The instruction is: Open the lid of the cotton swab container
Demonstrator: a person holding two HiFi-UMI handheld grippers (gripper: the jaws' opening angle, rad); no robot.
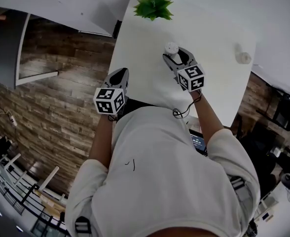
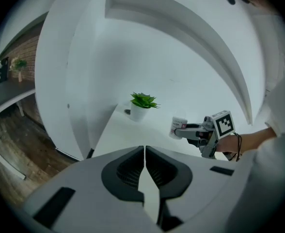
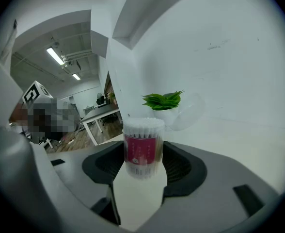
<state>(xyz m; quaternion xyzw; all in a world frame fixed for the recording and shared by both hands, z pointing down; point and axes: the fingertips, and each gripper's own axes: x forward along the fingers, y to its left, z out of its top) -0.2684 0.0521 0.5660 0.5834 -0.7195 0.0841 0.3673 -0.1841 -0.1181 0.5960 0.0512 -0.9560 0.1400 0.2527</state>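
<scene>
The cotton swab container (image 3: pixel 143 147) is a clear tube with a red label, and white swab tips show at its top with no lid over them. It stands upright between the pads of my right gripper (image 3: pixel 143 155), which is shut on it. In the head view this container (image 1: pixel 171 48) is at the tip of the right gripper (image 1: pixel 177 54), over the middle of the white table (image 1: pixel 219 88). A clear lid (image 3: pixel 190 111) lies on the table beside the plant. My left gripper (image 2: pixel 145 152) is shut with nothing in it, near the table's left edge (image 1: pixel 121 74).
A small green plant in a white pot (image 1: pixel 154 5) stands at the table's far edge. A small pale object (image 1: pixel 242 57) lies at the table's right side. Wooden floor (image 1: pixel 61 107) lies to the left of the table, and a white wall is beyond it.
</scene>
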